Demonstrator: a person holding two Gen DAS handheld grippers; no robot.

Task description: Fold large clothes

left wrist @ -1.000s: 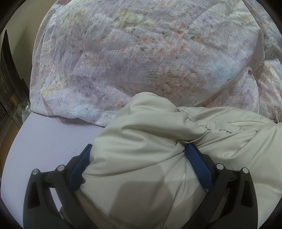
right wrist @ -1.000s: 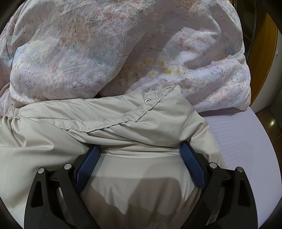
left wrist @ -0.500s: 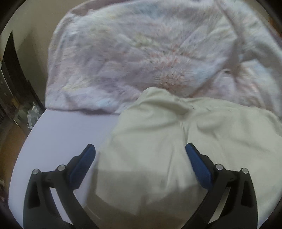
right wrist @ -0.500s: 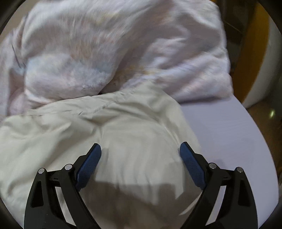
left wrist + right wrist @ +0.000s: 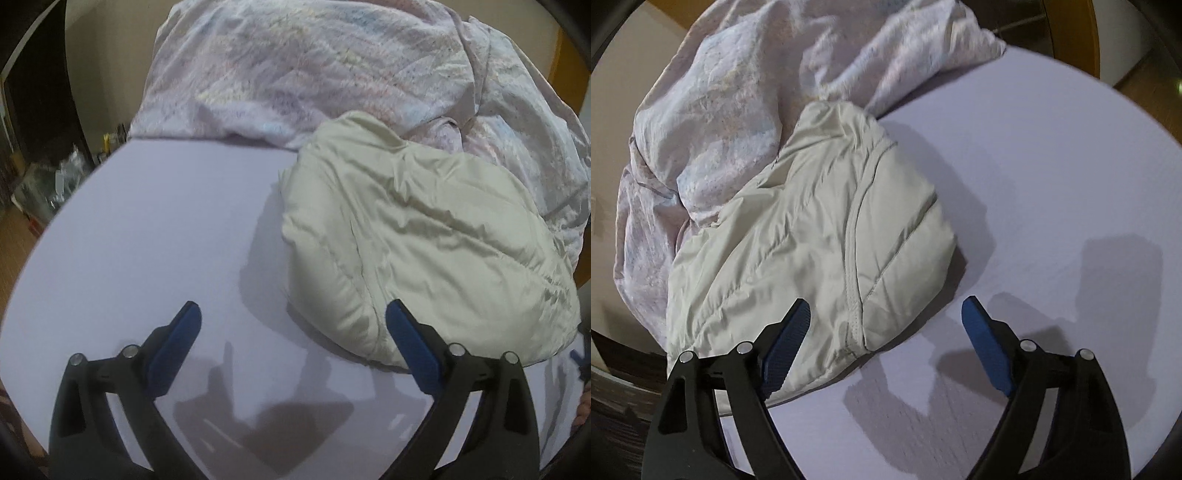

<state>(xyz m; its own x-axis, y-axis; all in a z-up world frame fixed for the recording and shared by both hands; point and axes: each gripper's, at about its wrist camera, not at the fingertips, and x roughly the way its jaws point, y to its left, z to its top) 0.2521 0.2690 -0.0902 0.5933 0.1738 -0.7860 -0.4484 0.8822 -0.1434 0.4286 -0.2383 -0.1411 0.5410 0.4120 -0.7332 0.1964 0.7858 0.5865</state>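
A beige padded jacket [image 5: 417, 236] lies folded in a puffy bundle on the lilac bed sheet [image 5: 166, 236]. In the right wrist view the jacket [image 5: 820, 229] fills the left middle. My left gripper [image 5: 293, 314] is open and empty, held above the sheet just left of the jacket's near edge. My right gripper [image 5: 884, 314] is open and empty, above the jacket's near right corner, with its left finger [image 5: 790, 332] over the fabric.
A crumpled floral quilt [image 5: 314, 62] is heaped behind the jacket, also in the right wrist view [image 5: 713, 110]. The bed's left edge drops to a wooden floor with clutter [image 5: 48, 184]. Bare sheet [image 5: 1052, 184] lies right of the jacket.
Both grippers have pulled back and up from the jacket, which had sat between their open fingers. The left gripper has shifted left, the right one right. The jacket now rests folded on the sheet.
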